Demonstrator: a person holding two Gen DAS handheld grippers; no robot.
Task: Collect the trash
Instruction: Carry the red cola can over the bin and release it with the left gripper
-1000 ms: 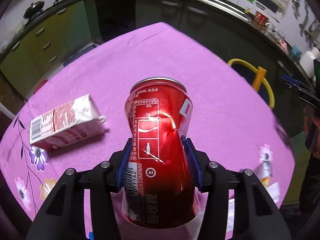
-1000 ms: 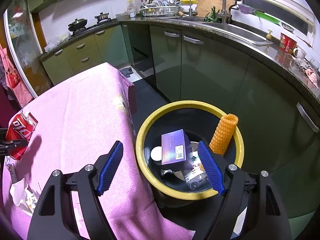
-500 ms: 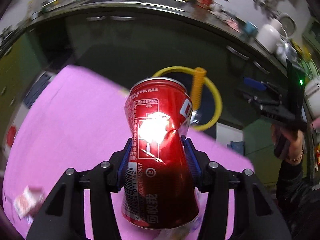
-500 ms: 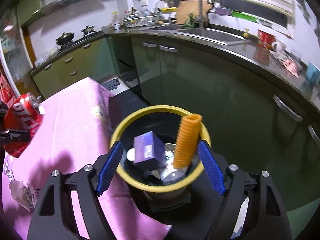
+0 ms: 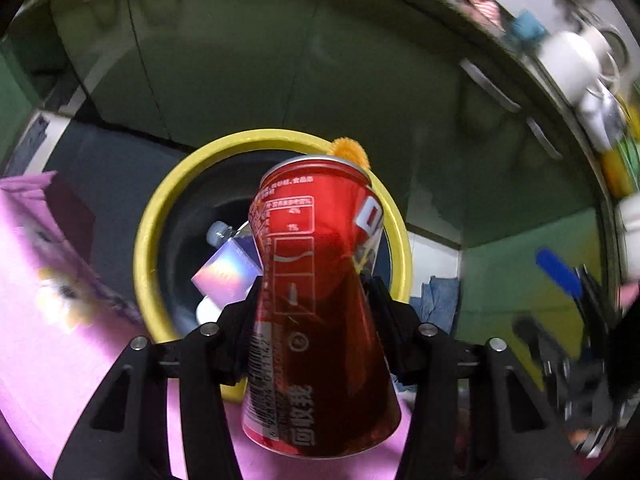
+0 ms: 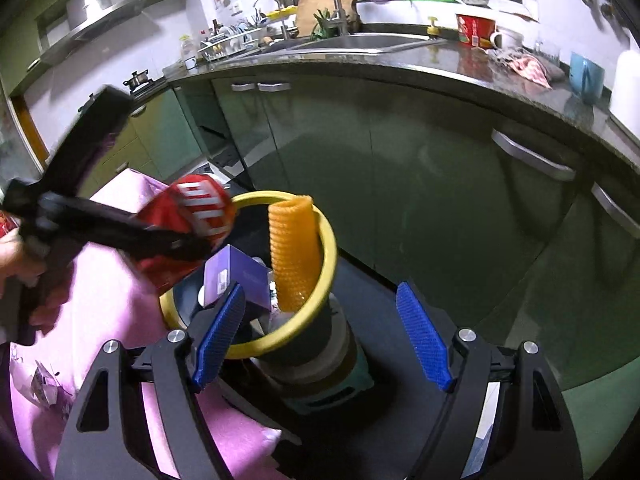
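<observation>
Now: left gripper point(image 5: 316, 300) clamps dented red cola can point(image 5: 316, 300) over yellow-rimmed trash bin point(image 5: 154, 216).
Right gripper point(image 6: 320, 340) fingers wide, empty, near bin's rim.

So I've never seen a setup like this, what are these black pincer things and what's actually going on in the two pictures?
They are two handheld grippers, each carrying a camera that looks along its fingers. The left gripper is clamped on a dented red can, seen from its own camera over a yellow-rimmed trash bin. The other camera shows the right gripper open and empty, with the same bin beside a pink tablecloth. Inside the bin sit a purple box and an orange mesh tube.
</observation>
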